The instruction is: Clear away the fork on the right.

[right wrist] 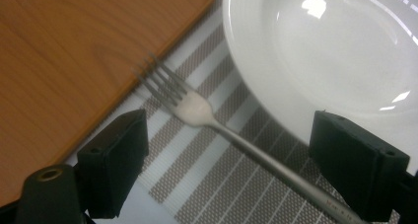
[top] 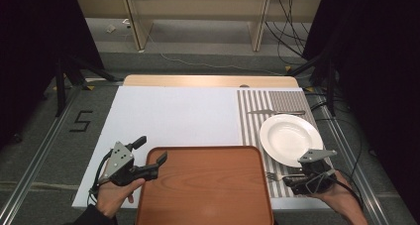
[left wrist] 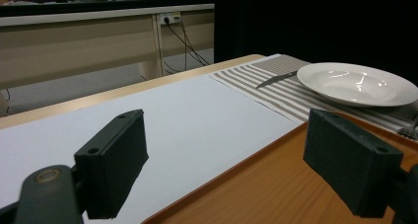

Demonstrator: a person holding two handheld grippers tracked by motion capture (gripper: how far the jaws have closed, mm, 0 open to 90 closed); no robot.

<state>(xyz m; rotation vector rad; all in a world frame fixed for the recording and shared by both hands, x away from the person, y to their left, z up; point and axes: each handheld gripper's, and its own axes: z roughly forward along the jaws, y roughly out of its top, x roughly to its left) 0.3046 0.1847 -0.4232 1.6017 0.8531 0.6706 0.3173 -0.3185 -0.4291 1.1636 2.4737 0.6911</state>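
A silver fork (right wrist: pixel 197 108) lies on the striped placemat (right wrist: pixel 212 184), between the brown wooden tray (right wrist: pixel 74 46) and the white plate (right wrist: pixel 335 51). My right gripper (right wrist: pixel 229 160) is open, low over the fork's handle, which runs between the two jaws without touching the pads. From above, the right gripper (top: pixel 292 179) sits at the near right beside the fork (top: pixel 272 176) and the plate (top: pixel 291 138). My left gripper (top: pixel 150 150) hovers open over the tray's (top: pixel 205 185) far left corner, with nothing between its jaws.
A knife (top: pixel 275 111) lies on the placemat (top: pixel 250 126) beyond the plate. A white sheet (top: pixel 173 116) covers the left and middle of the table. Past the far table edge are floor, cables and wooden furniture legs.
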